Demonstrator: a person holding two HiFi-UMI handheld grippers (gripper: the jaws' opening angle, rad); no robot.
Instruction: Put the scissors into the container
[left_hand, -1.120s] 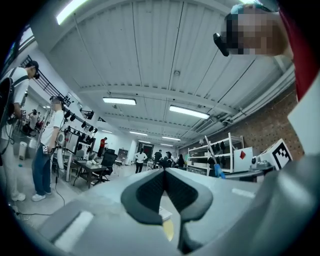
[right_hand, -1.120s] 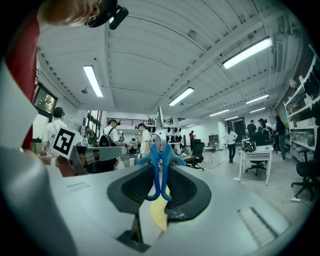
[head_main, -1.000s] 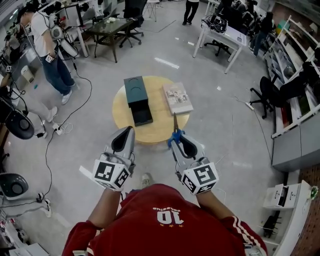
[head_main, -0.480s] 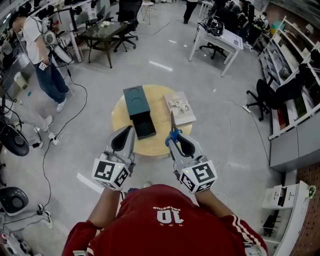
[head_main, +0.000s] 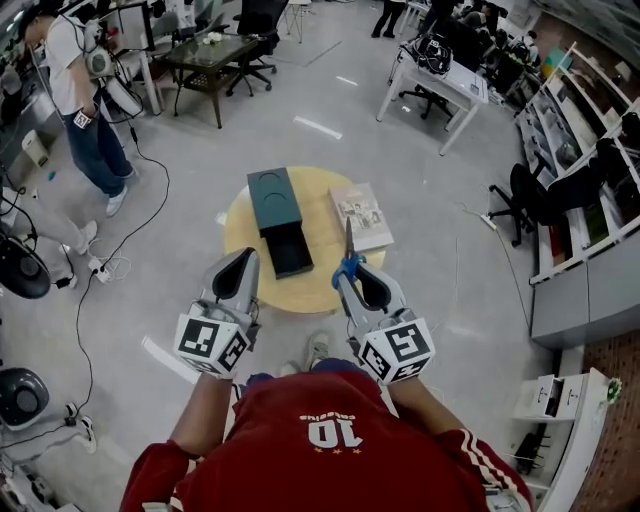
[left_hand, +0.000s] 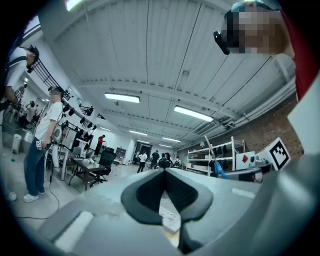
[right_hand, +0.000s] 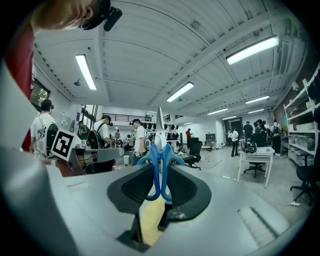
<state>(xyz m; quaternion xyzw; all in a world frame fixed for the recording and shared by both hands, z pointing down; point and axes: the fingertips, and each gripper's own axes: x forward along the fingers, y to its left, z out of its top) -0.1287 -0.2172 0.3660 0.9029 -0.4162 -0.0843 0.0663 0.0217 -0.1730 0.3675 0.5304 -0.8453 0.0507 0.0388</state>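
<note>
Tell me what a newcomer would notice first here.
Blue-handled scissors stand clamped in the right gripper, blades pointing ahead toward the round wooden table. On that table sits a dark green container with what looks like a drawer pulled out toward the person, and a book lies beside it on the right. The left gripper is shut and empty.

Laboratory workspace: shelving racks (head_main: 590, 110) are seen right of the jaws, desks (head_main: 440, 75) and office chairs (head_main: 515, 198) beyond, cables (head_main: 105, 268) trailed over the floor (head_main: 330, 110).
</note>
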